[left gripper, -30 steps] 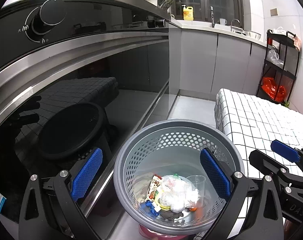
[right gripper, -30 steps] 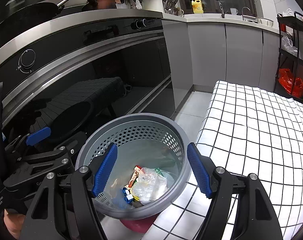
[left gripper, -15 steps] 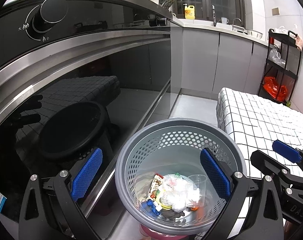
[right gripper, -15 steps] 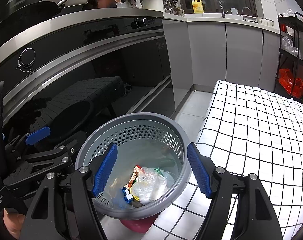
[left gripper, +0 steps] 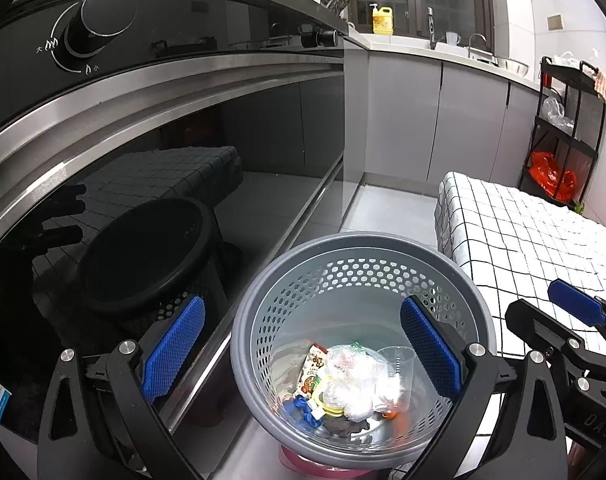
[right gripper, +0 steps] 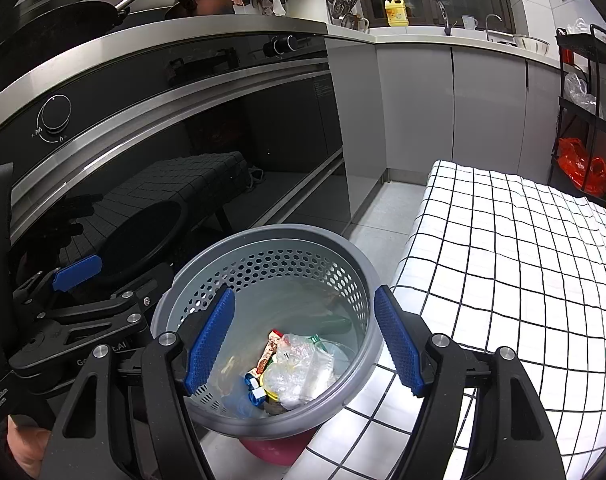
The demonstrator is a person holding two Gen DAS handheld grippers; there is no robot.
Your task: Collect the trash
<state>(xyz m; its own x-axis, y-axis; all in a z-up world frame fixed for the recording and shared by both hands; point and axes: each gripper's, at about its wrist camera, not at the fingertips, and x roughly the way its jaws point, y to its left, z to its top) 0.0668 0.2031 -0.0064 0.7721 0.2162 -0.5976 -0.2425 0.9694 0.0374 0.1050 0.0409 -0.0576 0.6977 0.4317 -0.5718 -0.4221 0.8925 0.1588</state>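
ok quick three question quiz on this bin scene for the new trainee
1. True or false: the grey perforated basket is empty.
2. What covers the table beside the basket? A) plain red cloth B) white cloth with black grid C) newspaper
3. How do the left gripper and the right gripper stand, open or shut?

Key
1. False: wrappers, crumpled plastic and a clear cup lie in it.
2. B
3. Both open, holding nothing.
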